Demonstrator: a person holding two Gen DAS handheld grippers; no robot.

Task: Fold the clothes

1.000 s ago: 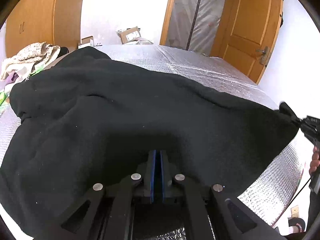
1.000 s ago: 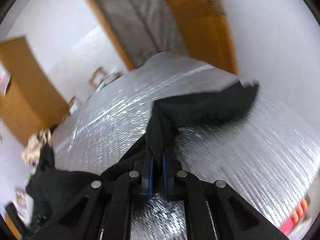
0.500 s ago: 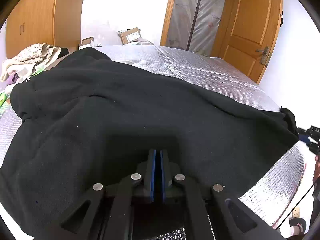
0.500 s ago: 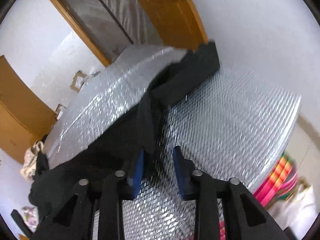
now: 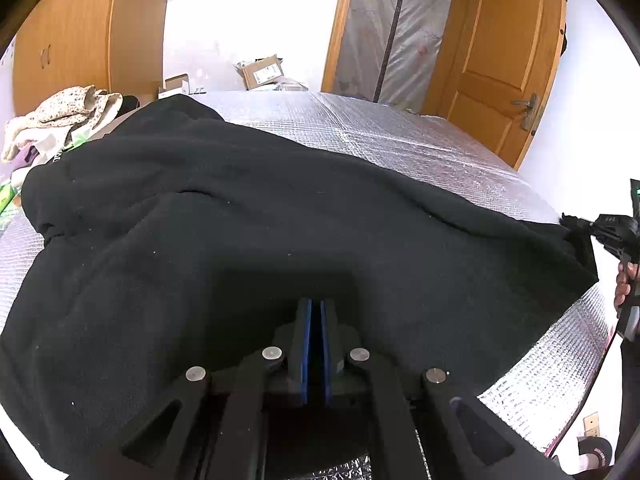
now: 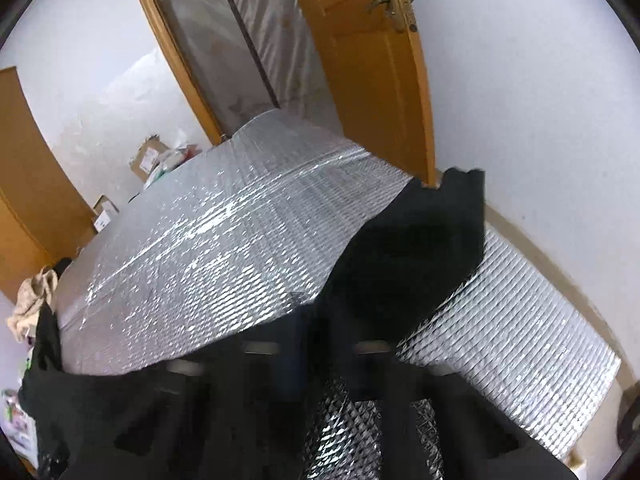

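A large black fleece garment [image 5: 280, 220] lies spread over a silver quilted surface [image 5: 400, 140]. My left gripper [image 5: 316, 308] is shut on the garment's near edge, and the cloth bunches around its blue pads [image 5: 305, 340]. At the far right of the left wrist view, my right gripper [image 5: 576, 226] pinches the garment's right corner, with a person's hand [image 5: 624, 284] behind it. The right wrist view is blurred. There my right gripper [image 6: 316, 320] is shut, and a black flap of the garment [image 6: 408, 248] rises from its tips.
A pile of light patterned clothes [image 5: 60, 120] sits at the far left edge of the surface. Cardboard boxes [image 5: 260, 72] stand beyond the far edge. A wooden door [image 5: 500, 60] and a white wall close the right side. The silver surface's right edge [image 6: 540, 340] drops off near the wall.
My right gripper opened and let the cloth go, then closed on the garment's right corner again and shifted sideways. The left gripper kept still and shut.
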